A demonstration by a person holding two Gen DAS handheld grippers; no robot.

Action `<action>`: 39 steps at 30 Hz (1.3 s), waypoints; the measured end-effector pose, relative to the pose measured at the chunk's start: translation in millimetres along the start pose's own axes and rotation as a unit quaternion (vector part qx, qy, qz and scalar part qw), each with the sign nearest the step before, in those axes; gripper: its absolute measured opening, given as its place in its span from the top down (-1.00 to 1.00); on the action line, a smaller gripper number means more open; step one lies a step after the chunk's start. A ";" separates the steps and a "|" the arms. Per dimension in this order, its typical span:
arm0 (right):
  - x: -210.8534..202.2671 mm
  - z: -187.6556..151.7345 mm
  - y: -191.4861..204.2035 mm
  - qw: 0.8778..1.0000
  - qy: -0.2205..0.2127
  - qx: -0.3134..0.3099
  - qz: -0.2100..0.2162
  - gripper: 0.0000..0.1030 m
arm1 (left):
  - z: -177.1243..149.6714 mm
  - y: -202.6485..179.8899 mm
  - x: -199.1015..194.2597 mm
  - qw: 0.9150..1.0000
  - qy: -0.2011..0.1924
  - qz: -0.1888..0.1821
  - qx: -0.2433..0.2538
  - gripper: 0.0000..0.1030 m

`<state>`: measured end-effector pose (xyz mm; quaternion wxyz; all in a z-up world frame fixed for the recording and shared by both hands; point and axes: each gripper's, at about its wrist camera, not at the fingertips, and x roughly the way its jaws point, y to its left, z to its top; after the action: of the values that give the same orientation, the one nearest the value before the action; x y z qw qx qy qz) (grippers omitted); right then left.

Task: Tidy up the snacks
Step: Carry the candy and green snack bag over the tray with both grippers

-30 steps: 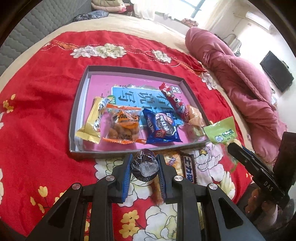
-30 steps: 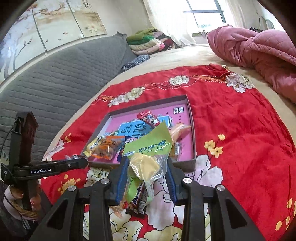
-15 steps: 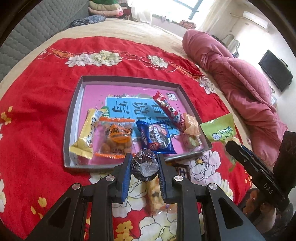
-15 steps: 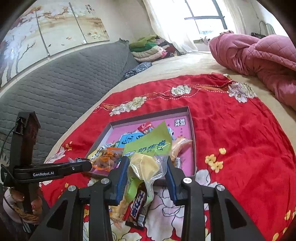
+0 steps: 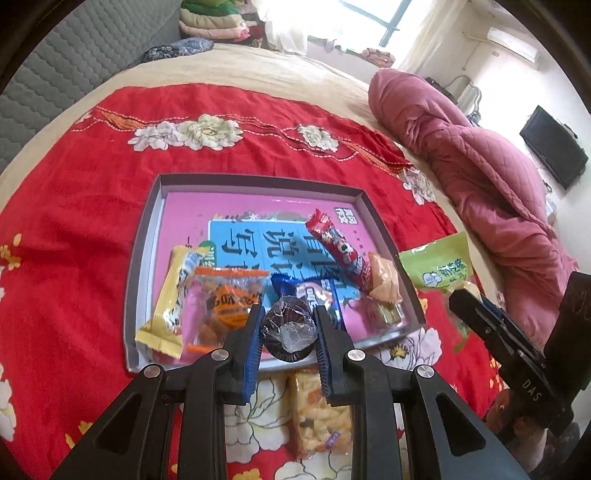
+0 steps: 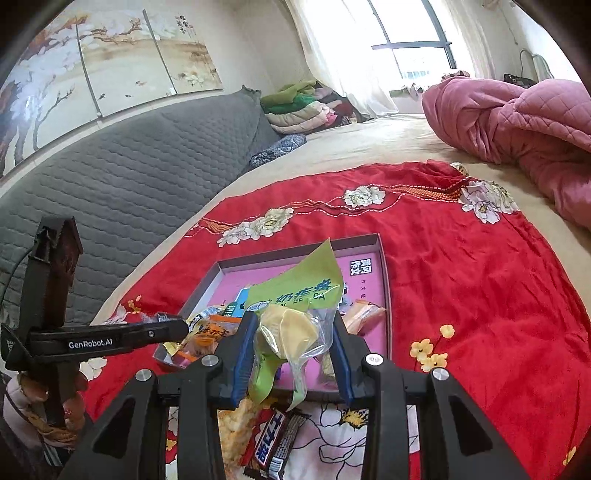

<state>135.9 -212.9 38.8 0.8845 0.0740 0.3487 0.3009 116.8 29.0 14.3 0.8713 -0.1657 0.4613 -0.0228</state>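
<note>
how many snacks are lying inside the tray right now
6 visible in the tray: yellow bar, orange packet, blue cookie pack, red stick pack, peach wrapped snack, small gold-green one. The left gripper may hide more.

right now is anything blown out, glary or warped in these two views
Left wrist view: the window is blown out, glare sits on the clear-wrapped round snack, and the tray edges bow. Right wrist view: the window is overexposed, the corners are dark.
</note>
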 end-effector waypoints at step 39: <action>65.1 6.3 -4.5 0.999 0.046 -0.009 -0.006 0.26 | 2.7 -5.7 53.3 0.999 0.046 0.019 0.005 0.48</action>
<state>179.7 -178.0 4.7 0.8699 0.0498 0.3866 0.3021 150.2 14.0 -24.9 0.8502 -0.1518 0.5038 -0.0163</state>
